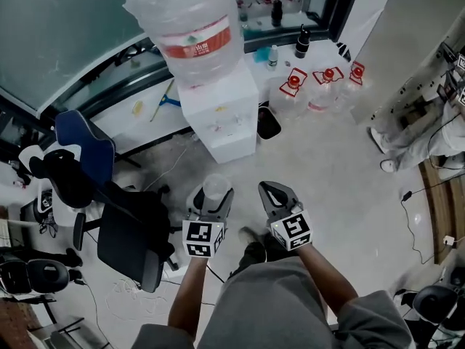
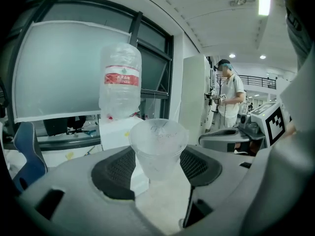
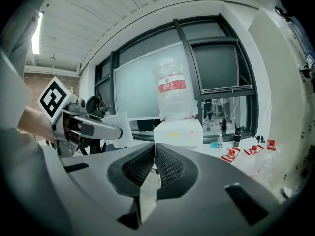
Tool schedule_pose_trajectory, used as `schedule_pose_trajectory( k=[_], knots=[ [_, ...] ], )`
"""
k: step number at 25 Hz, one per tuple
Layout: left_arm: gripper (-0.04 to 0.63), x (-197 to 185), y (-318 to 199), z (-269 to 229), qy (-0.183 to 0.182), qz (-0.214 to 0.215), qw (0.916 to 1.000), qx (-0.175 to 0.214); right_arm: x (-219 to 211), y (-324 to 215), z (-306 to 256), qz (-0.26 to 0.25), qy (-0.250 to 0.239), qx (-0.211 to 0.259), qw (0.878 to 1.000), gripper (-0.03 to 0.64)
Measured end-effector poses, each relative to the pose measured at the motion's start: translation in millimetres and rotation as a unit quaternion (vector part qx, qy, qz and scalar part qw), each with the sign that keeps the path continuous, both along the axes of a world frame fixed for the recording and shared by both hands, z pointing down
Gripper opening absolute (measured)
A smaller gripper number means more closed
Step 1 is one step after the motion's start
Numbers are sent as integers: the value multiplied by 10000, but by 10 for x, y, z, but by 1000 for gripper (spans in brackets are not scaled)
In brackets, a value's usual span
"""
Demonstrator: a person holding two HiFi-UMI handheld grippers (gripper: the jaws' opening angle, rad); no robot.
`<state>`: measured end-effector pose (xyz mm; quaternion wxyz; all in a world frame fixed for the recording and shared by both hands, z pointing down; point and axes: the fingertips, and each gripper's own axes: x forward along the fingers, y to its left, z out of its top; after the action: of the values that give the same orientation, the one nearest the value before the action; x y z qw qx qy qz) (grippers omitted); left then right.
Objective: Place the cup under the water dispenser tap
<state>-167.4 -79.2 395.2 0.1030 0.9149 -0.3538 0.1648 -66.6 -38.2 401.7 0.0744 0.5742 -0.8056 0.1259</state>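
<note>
- One clear plastic cup (image 2: 158,149) is the task item. It sits upright between the jaws of my left gripper (image 1: 211,198), rim uppermost, and it looks empty.
- Left jaws: partly closed, one pad on each side of the cup's lower wall, holding it off the floor (image 1: 320,173).
- Right gripper (image 1: 275,192): jaws pressed together with nothing between them. It hangs just beside the left gripper at about the same height.
- Cup position: in front of my body and well apart from the water dispenser (image 1: 221,118), which stands ahead by the window with an inverted bottle (image 1: 192,27) on top.
- Step in hand, as I judge it: carrying the cup toward the dispenser. Placement has not begun.
- Tap location: small marks show on the white front face in the head view. They are too small to tell which one is the tap.
- Next move calls for:
  - carrying the cup forward to the front face while keeping it upright;
  - lowering it until the rim sits below the tap outlet, centred under it;
  - keeping grip pressure light, since I judge the thin wall likely to buckle.
- Surroundings: an office chair (image 1: 123,231) stands to my left, near the path. Red-capped containers (image 1: 327,86) lie on the floor right of the dispenser.
</note>
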Motion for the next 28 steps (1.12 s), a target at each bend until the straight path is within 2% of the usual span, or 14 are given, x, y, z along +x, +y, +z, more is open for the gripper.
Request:
schedule_pose_trajectory(
  k=[20, 28],
  knots=[
    [288, 617, -1039, 482, -435, -221, 9985, -229, 564, -1072, 434, -144, -310, -252, 9991, 12],
    [287, 708, -1370, 803, -570, -245, 9976, -311, 602, -1389, 767, -145, -383, -433, 9982, 12]
  ],
)
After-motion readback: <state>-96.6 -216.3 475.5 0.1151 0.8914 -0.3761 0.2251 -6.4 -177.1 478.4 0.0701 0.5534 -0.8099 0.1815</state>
